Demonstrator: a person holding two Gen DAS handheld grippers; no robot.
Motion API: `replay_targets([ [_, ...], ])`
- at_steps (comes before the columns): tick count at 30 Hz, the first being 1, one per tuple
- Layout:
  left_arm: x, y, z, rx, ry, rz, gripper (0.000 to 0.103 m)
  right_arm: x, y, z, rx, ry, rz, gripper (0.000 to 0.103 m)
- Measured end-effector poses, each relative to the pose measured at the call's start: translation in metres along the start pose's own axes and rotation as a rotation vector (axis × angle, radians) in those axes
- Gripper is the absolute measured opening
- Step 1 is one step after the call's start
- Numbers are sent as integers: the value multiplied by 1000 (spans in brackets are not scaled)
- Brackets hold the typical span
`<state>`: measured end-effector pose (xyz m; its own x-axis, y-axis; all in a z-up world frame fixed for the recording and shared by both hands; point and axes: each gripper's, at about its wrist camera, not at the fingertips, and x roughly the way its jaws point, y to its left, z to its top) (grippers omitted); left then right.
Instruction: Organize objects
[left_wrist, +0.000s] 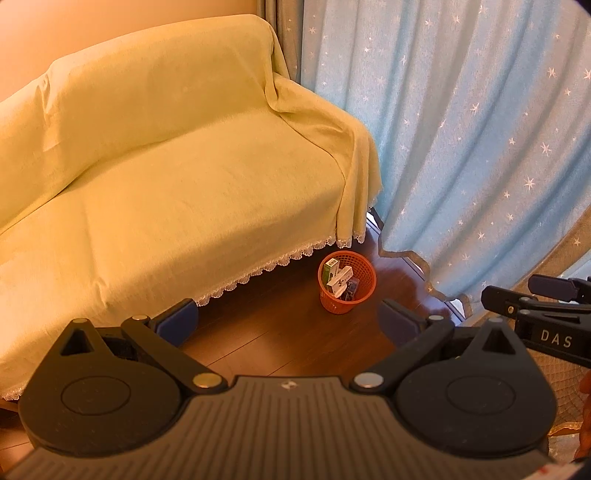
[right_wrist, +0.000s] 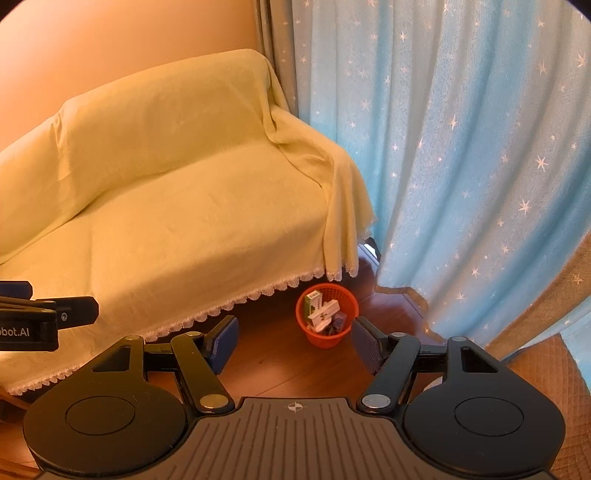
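An orange mesh basket (left_wrist: 364, 282) (right_wrist: 347, 301) stands on the wooden floor by the sofa's right end. Inside it lie a green box (left_wrist: 328, 270) (right_wrist: 312, 303), a white box (left_wrist: 340, 280) (right_wrist: 325, 313) and some dark small items. My left gripper (left_wrist: 287, 319) hangs high above the floor, open, nothing between its blue pads. My right gripper (right_wrist: 293, 343) is also open and empty, well above the basket. Each gripper shows at the edge of the other's view: the right gripper (left_wrist: 543, 314), the left gripper (right_wrist: 40, 317).
A sofa (left_wrist: 166, 184) (right_wrist: 166, 206) draped in a yellow lace-edged cloth fills the left. Blue star-patterned curtains (left_wrist: 461, 129) (right_wrist: 461, 147) hang on the right, reaching the floor. A brown quilted surface (right_wrist: 546, 373) sits at the lower right. Bare wooden floor (left_wrist: 280, 339) lies before the basket.
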<state>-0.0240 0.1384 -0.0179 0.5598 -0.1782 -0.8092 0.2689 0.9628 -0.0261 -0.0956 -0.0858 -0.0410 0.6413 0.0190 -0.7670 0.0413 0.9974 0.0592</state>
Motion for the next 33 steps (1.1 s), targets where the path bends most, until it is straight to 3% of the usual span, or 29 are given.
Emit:
replay_targets([
  [33,2,8,-2,7,6,6,102,1,-1,3,1,11,-6,65],
])
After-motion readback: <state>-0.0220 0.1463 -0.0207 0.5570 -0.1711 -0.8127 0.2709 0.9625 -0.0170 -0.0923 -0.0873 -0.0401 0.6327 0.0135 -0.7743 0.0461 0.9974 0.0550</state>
